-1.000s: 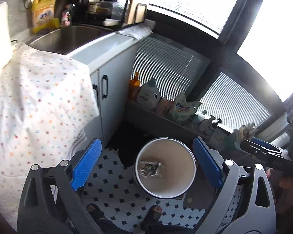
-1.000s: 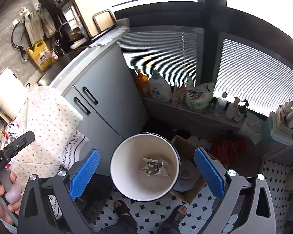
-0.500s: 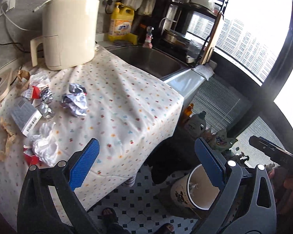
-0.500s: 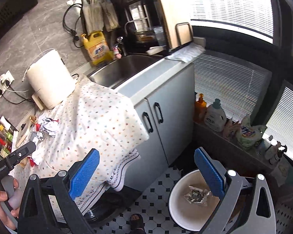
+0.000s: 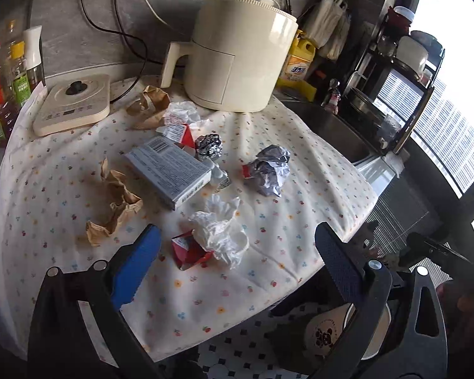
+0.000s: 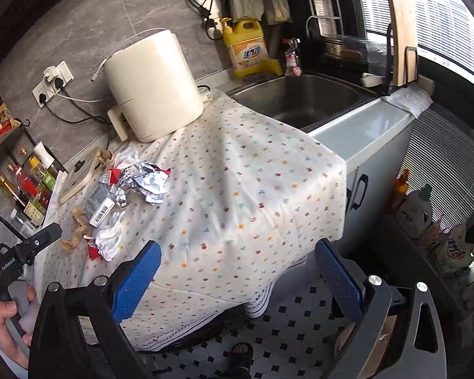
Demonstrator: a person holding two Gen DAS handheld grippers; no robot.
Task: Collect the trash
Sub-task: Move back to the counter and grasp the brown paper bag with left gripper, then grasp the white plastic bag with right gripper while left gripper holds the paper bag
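Both the left hand-held gripper and the right hand-held gripper are spread apart, holding nothing. Crumpled white tissue lies near the front edge of the dotted-cloth worktop, beside a folded red wrapper.

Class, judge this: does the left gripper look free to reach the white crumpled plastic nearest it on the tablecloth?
Probably yes. The left gripper is open, the white crumpled plastic lies just ahead between its fingers, and nothing covers it.

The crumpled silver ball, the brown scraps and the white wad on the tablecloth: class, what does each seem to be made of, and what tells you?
Crumpled silver ball: likely metal foil, shiny, with sharp glinting creases.
Brown scraps: probably kraft paper, matte, with stiff torn folds.
White wad: thin plastic film or tissue, soft and slightly translucent; the look leaves it open.
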